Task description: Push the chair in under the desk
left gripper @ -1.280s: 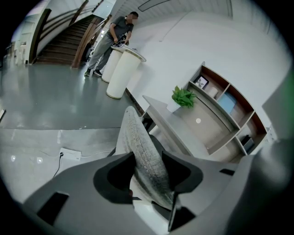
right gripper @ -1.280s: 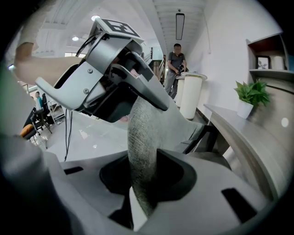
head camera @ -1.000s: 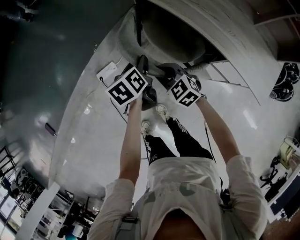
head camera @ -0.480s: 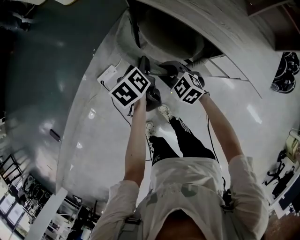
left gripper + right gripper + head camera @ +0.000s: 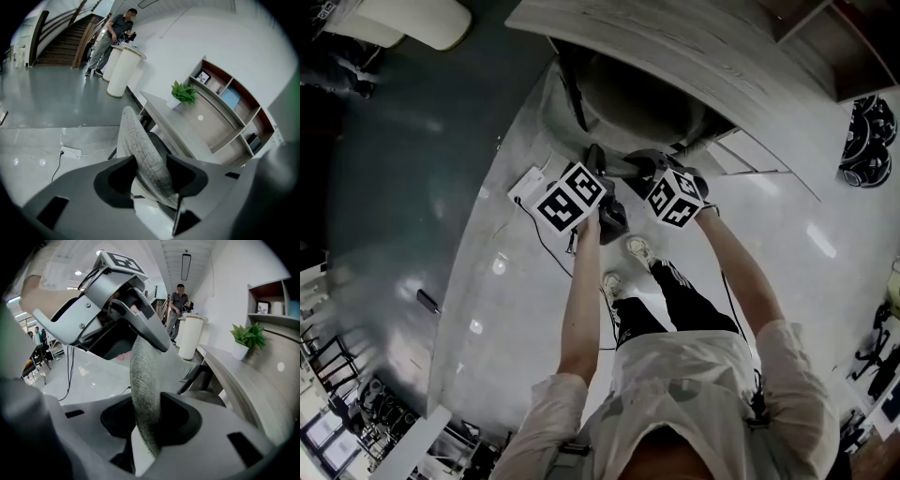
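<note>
Chair part-hidden, small stuff unreadable.
Chair (image 5: 140,150) seat mostly out of sight under desk (image 5: 694,47) edge, base hidden; head view's top edge crops desk; shelf (image 5: 225,108) items too small; distant person (image 5: 112,40) tiny.

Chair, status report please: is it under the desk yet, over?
Right gripper clamped on the backrest. Left gripper astride it, jaws just opening, contact unclear. Chair seat partly under the desk. Power strip beside it on the floor, apart.
</note>
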Demonstrator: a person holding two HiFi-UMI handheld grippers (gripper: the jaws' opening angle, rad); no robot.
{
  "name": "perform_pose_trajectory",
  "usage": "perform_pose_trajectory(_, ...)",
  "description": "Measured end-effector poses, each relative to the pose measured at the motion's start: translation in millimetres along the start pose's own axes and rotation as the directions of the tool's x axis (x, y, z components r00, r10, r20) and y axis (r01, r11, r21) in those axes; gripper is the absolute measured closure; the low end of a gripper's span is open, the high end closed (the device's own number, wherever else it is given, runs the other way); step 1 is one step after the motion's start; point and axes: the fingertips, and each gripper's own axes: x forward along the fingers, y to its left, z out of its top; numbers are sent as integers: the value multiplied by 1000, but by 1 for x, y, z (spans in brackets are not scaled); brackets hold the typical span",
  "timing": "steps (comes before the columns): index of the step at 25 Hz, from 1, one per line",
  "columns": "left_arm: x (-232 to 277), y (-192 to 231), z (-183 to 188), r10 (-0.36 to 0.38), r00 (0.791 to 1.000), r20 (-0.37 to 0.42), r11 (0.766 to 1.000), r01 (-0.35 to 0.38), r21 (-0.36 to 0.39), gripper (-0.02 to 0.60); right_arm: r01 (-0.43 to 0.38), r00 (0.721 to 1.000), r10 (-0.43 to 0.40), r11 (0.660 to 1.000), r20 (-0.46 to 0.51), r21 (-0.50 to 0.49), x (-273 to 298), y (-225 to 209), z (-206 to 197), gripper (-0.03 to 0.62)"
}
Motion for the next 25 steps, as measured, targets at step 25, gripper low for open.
perform_pose_trajectory(25,-308,-120,173,-347,680,646,927,147,344,485,307,768,-305,947,564,93,-222,9,326,482)
